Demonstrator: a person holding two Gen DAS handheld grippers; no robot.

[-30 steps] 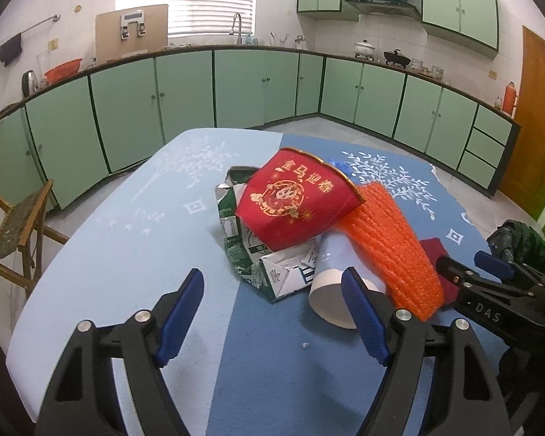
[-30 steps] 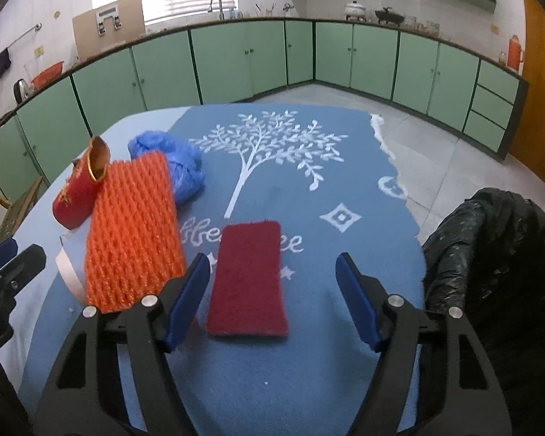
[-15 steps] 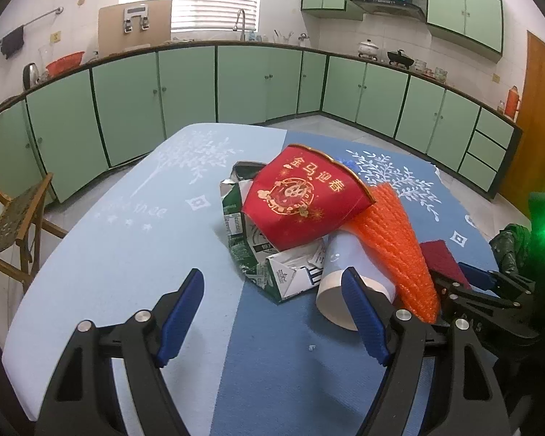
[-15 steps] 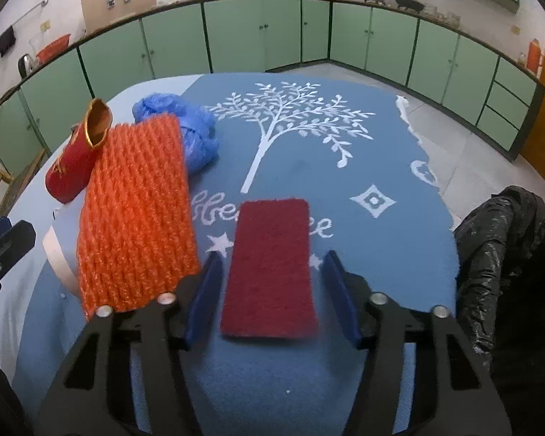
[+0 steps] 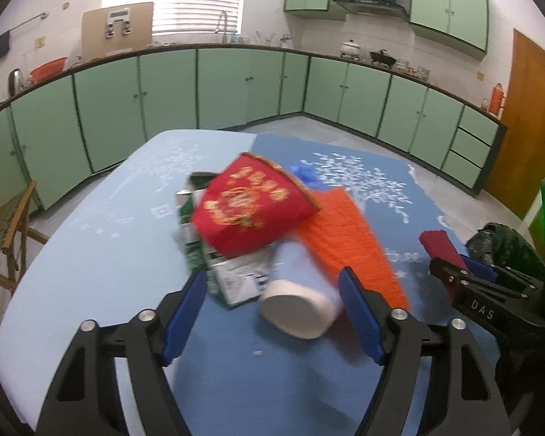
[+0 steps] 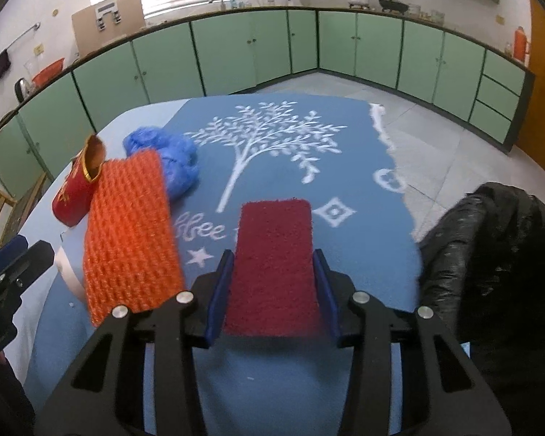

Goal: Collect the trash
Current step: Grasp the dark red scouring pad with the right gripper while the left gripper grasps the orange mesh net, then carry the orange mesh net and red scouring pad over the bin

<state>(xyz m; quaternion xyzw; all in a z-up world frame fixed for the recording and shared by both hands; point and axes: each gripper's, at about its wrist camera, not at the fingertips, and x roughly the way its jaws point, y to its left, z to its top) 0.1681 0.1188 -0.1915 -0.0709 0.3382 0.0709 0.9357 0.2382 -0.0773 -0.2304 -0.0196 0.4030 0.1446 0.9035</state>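
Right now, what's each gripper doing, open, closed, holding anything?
Left gripper: open, closing a little, paper cup between its fingers, untouched.
Right gripper: just closed on the dark red scouring pad.

Black gripper frames (image 6: 272, 290), blue pads, silver screws.

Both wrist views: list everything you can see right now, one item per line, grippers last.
dark red scouring pad: one, dark red, between the right gripper's fingers
orange knitted mesh: one, orange, left of the pad
red paper cup: one, red with gold print, tipped on the pile
crushed carton: one, green and white, under the cup
paper cup: one, pale blue with white rim, on its side
blue plastic wad: one, blue, behind the mesh
black trash bag: one, black, off the table's right edge
table: one, blue cloth with white tree print
left gripper: open, cup between its fingers
right gripper: jaws just closing, shut on the pad
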